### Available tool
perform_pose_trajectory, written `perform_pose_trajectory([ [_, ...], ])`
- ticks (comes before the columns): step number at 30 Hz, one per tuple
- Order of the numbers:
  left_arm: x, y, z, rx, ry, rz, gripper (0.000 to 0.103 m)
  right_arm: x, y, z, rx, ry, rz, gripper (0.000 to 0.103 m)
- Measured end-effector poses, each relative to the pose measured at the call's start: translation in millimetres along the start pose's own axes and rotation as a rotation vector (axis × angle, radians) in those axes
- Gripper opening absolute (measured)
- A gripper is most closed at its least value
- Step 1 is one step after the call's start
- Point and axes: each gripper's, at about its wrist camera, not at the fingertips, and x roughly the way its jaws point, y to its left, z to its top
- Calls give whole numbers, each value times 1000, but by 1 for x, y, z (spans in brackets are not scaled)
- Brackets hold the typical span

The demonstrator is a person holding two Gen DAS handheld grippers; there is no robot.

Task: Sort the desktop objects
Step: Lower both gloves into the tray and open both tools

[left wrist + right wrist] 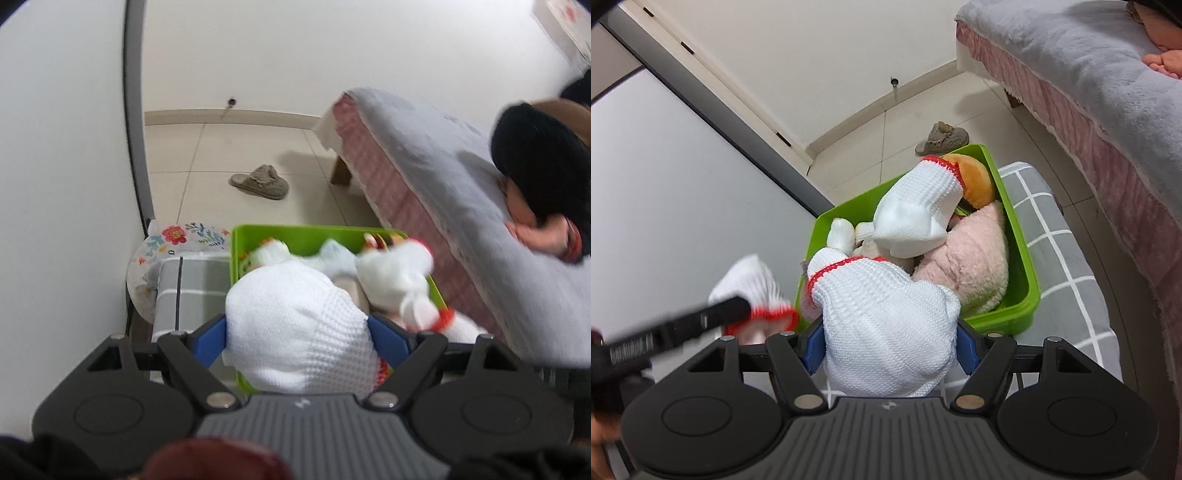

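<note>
Left wrist view: the left claw stands about half spread, its blue pads pinching a bundle of white knit cloth from both sides. The cloth hangs over the near end of a green bin stuffed with white plush. A slipper lies on the floor beyond, a bed to the right.

Right wrist view: the right claw, also part spread, grips the white cloth with red trim. The bin sits on a grey checked cushion and holds a pink plush. The left claw's blurred finger reaches in from the left, touching the cloth's edge.
</note>
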Motion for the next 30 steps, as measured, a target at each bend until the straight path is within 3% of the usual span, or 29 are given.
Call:
perform_pose_trajectory([
  [12,56,16,26,-136,-29,13,84,15,12,4,-107,-40,-53,68],
  [18,76,9,39,-143,-34,-23,84,21,27,11,-219,-72,-29,68],
  [30,120,-7,48,-112,-22,-67,84,44,30,7,-298,-60,45,68],
])
